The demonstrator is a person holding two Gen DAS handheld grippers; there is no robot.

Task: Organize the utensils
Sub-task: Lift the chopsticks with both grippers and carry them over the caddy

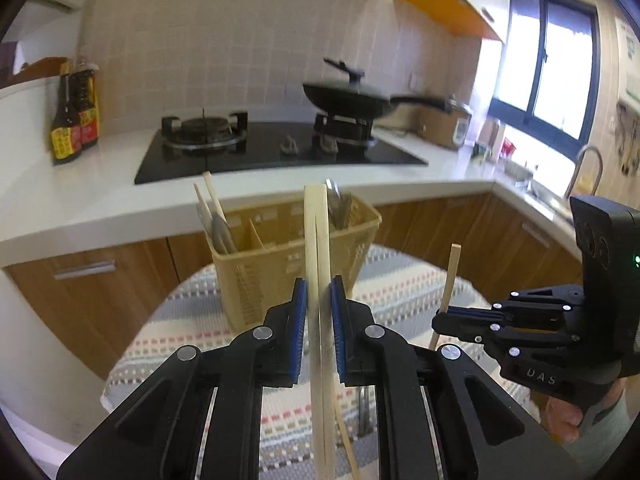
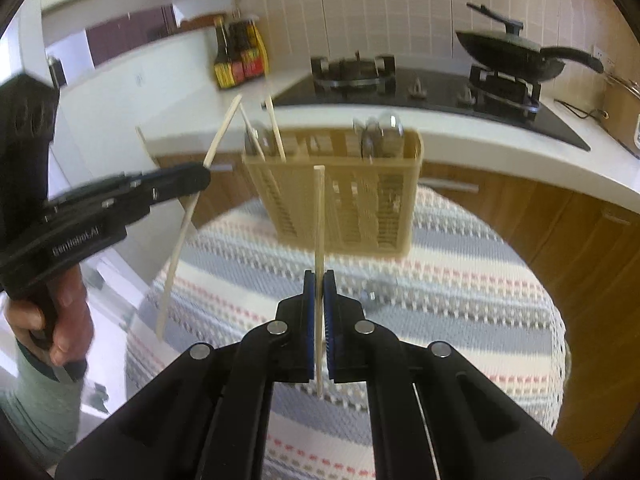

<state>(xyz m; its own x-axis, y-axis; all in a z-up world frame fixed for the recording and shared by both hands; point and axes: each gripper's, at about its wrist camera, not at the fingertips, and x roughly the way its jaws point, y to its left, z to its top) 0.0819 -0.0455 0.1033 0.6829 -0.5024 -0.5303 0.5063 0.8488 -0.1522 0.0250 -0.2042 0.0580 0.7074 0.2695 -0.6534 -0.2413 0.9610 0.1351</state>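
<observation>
Left tongs [image 1: 319, 300] closed on upright chopsticks [image 1: 316, 240]. Right tongs [image 2: 319, 292] closed on one chopstick [image 2: 319, 216], before yellow basket [image 2: 344, 204].

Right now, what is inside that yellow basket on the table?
The basket holds chopsticks in its left section and spoons at the right. Its walls hide their lower ends.

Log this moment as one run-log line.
left gripper: shut on chopstick | right gripper: shut on second chopstick | both raised over table, short of yellow caddy
</observation>
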